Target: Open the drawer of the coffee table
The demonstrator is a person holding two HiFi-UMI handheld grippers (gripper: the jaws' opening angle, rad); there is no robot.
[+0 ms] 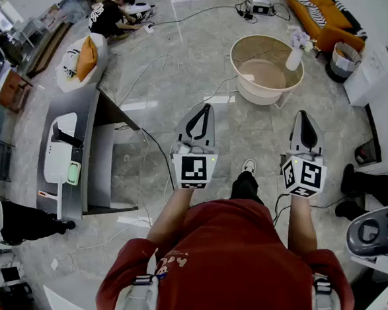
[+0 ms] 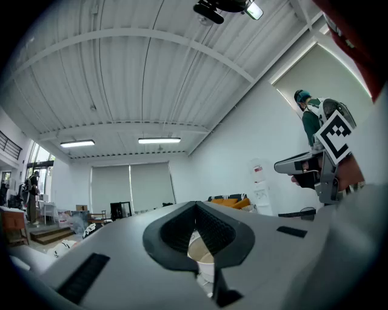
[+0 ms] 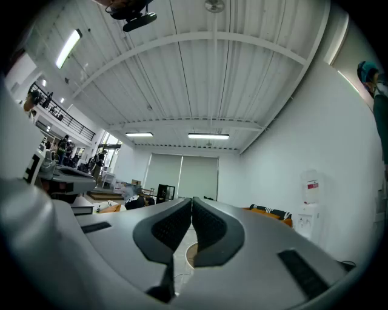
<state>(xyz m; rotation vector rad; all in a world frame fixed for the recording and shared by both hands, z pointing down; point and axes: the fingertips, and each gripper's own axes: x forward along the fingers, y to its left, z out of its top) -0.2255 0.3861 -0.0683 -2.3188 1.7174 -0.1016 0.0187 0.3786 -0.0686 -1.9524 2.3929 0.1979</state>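
Over glossy tiled floor [image 1: 200, 58], left hand-held gripper [image 1: 207, 109] and right hand-held gripper [image 1: 302, 115] are closed

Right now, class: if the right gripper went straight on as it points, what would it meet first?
Probably the round beige tub-shaped coffee table, near the white vase on it. Height is unclear, so the right gripper, held about level, may pass above it.

In the gripper views, the coffee table [image 1: 259, 95] is mostly hidden behind the left claw [image 2: 195, 209] and right claw [image 3: 191, 203]; its drawer cannot be seen.
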